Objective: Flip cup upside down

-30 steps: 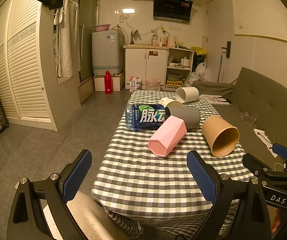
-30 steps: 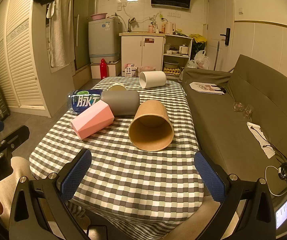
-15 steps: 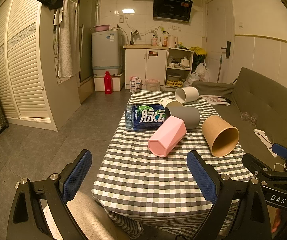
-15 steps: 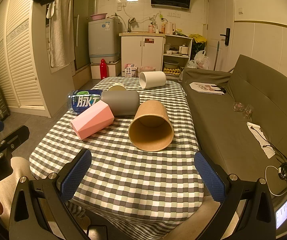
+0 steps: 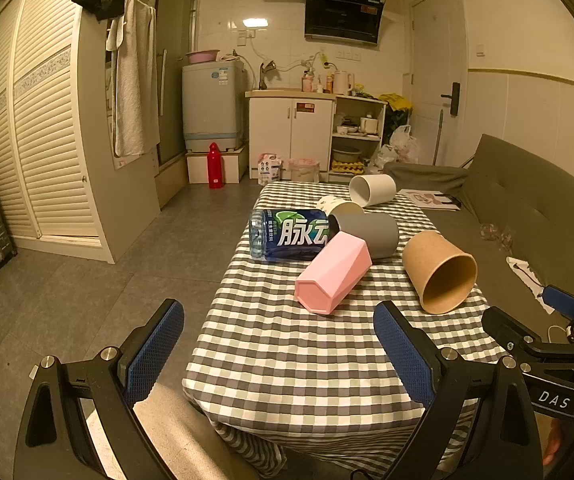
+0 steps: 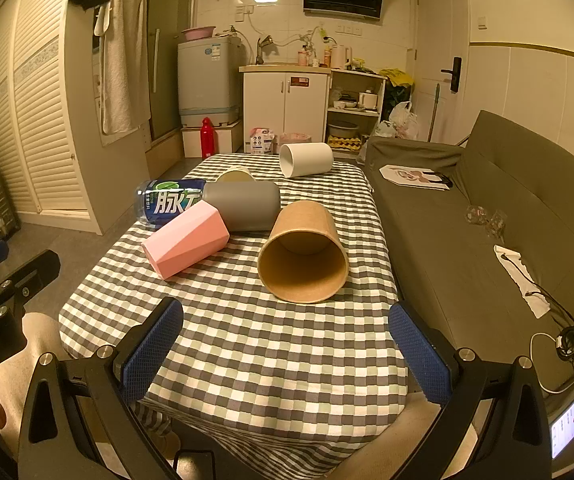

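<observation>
A low table covered with a grey-and-white checked cloth (image 6: pixel 247 344) (image 5: pixel 287 360) carries everything. The brown paper cup (image 6: pixel 303 254) (image 5: pixel 439 272) lies on its side on the cloth, mouth toward the near edge. Left of the brown cup lies the pink faceted cup (image 6: pixel 185 238) (image 5: pixel 333 276), also on its side. Behind and left of the brown cup lies the grey cup (image 6: pixel 243 204) (image 5: pixel 367 232), touching the pink one. The blue-labelled bottle (image 6: pixel 167 200) (image 5: pixel 287 234) lies farther left. A cream cup (image 6: pixel 235 174) (image 5: pixel 337 204) sits behind the grey one. The white cup (image 6: pixel 307 159) (image 5: pixel 372 189) lies farthest back, well apart from the brown cup.
</observation>
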`<state>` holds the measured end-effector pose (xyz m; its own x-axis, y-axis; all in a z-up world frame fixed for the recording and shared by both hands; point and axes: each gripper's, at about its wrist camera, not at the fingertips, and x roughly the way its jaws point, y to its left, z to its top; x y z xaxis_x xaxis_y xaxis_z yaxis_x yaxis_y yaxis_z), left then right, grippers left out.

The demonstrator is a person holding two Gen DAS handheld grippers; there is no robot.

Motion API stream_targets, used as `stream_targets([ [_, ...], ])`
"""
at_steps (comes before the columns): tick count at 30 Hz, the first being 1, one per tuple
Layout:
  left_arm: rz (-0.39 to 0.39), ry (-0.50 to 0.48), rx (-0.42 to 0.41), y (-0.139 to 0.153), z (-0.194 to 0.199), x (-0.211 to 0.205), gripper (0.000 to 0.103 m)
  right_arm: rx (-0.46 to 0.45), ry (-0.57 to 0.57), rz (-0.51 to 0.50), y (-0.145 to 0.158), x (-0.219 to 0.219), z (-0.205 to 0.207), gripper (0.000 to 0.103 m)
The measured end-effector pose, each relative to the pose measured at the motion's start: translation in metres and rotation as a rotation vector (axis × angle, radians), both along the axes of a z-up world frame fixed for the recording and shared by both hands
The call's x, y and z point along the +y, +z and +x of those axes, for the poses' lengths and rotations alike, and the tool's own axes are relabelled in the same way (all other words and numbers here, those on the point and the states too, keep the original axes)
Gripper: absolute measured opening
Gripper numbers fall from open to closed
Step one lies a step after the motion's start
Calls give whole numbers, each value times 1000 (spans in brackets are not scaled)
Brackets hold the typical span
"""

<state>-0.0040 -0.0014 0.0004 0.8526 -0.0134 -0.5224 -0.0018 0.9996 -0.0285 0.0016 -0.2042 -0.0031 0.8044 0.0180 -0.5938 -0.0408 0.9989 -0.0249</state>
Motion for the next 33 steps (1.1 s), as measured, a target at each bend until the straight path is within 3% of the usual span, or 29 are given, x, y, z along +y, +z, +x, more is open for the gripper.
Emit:
stream_targets([
  [17,-19,11,59,4,20,2,98,44,24,37,9,-5,15,103],
  [25,-4,26,103,6,74,8,98,83,66,-12,41,-6,85,103],
  [30,-5,42,118,5,115,12,98,102,74,-32,56,-9,153,103],
  [33,8,40,134,6,149,12,98,157,75,-32,62,-10,205,103],
])
